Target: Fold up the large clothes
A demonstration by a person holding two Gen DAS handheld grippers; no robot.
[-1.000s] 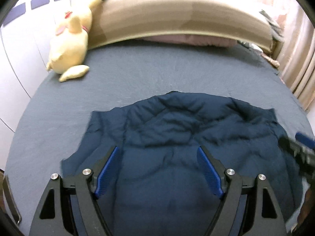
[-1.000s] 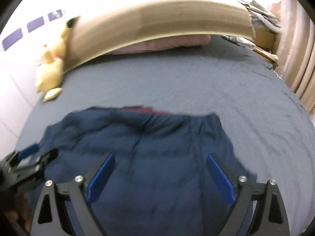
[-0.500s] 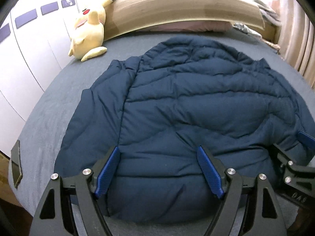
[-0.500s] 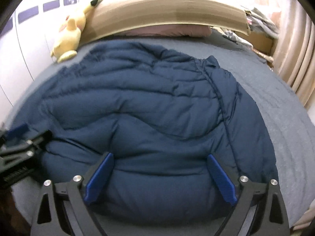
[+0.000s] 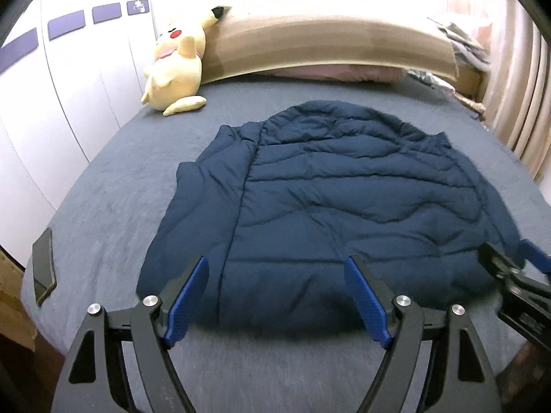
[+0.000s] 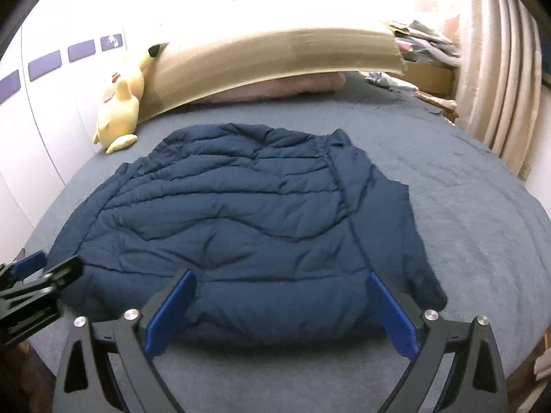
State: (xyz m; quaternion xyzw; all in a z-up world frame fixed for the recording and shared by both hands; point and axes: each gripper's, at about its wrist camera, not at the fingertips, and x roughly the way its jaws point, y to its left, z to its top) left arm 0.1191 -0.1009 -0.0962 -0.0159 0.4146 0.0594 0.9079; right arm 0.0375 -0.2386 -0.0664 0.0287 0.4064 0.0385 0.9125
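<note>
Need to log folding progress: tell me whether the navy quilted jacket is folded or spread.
Spread. The navy quilted puffer jacket lies flat, back up, on the grey bed sheet, both sleeves alongside the body, no fold made.

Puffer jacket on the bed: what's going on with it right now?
The navy puffer jacket lies spread flat on the grey bed, not yet folded. A person holds a hand-held gripper in each hand over its near hem: the left hand-held gripper and the right hand-held gripper are both open, with nothing gripped. A yellow plush toy sits by the headboard.
</note>
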